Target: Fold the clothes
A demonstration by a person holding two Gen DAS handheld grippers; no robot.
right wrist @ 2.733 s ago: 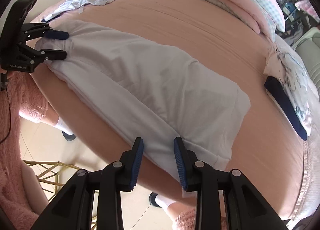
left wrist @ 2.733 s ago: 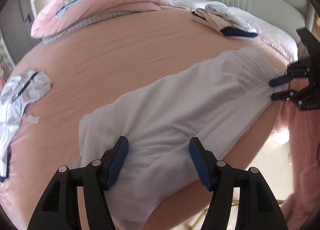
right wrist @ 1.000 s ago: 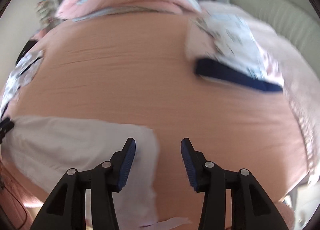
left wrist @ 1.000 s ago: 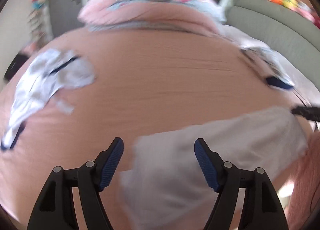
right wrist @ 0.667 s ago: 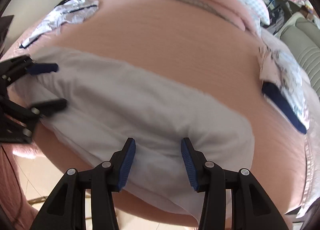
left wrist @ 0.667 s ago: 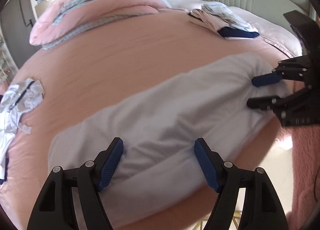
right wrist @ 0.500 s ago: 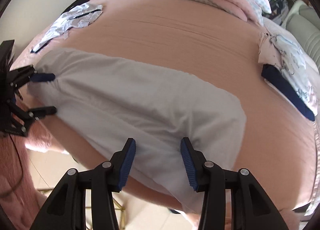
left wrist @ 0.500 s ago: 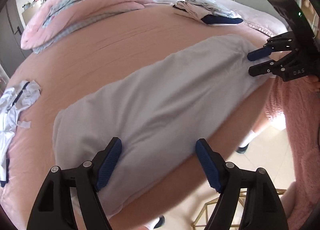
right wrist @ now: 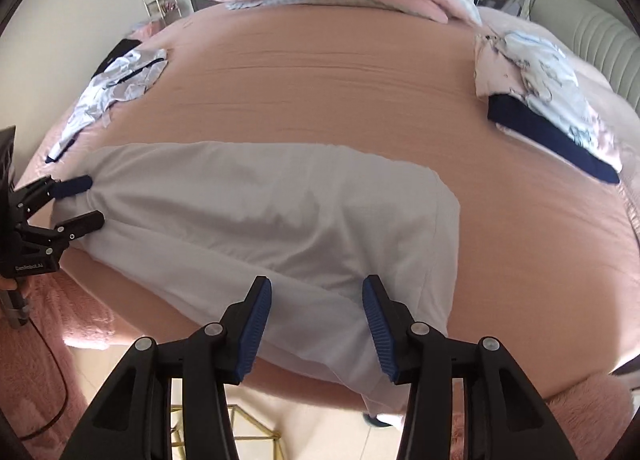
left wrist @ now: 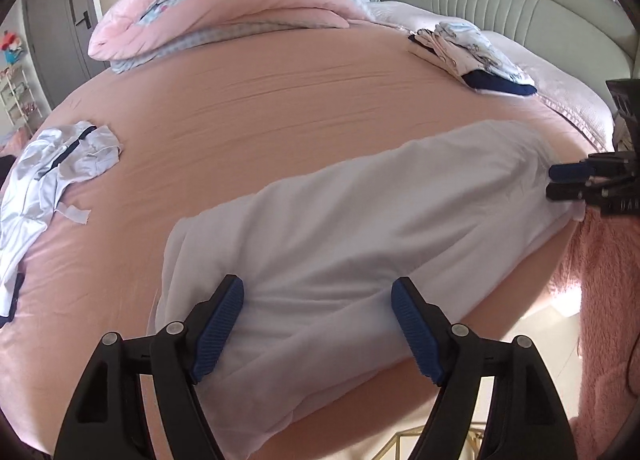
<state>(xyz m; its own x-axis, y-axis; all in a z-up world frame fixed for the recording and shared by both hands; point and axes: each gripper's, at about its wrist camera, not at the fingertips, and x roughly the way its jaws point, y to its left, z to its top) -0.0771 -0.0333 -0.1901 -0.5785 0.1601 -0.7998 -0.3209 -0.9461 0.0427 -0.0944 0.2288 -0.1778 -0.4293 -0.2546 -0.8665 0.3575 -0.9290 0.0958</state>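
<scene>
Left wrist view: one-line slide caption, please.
Open left hand-held gripper over a long white garment on the pink bed; right hand-held gripper at its far end.

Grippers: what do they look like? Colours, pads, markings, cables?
Both identical: black plastic linkage bodies with silver pivot screws and ribbed blue pads. The left gripper, seen from the right wrist, carries small white lettering, too small to read surely, and a dark cable trailing below. The right gripper looks the same.
</scene>
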